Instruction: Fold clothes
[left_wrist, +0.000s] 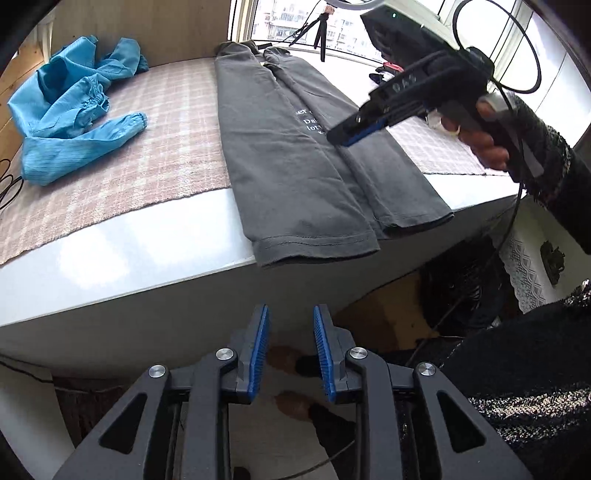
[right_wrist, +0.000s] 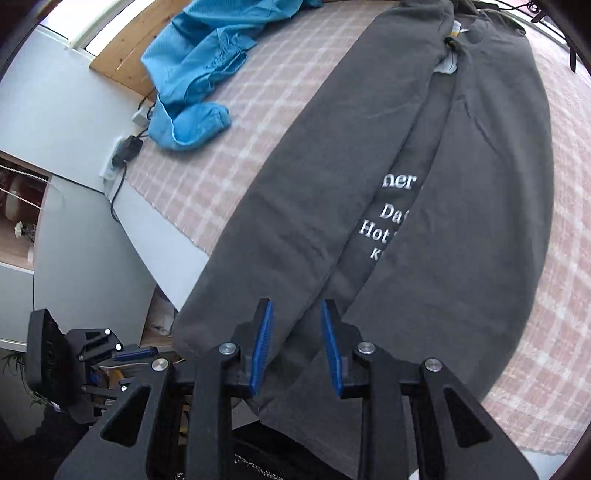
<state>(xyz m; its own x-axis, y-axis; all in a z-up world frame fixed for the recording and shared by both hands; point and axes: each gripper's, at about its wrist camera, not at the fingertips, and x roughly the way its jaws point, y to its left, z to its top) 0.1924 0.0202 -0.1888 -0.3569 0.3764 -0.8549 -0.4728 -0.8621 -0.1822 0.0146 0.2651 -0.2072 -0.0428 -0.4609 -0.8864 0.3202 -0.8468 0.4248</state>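
Dark grey T-shirt (left_wrist: 295, 155): folded lengthwise into a long strip, long axis running from the near bench edge toward the window; hem end at the near edge, slightly overhanging; collar end far; both sides folded inward, meeting along the middle; white lettering partly hidden in the fold; lies on a pink checked cloth (left_wrist: 155, 147) covering a white bench (left_wrist: 129, 258); crumpled blue garment (left_wrist: 74, 107) well apart, at the far left by a wooden wall; window behind; left hand-held gripper (left_wrist: 290, 350) off the bench edge, jaws apart, empty; right hand-held gripper (right_wrist: 296, 347) above the hem end, jaws apart, holding nothing
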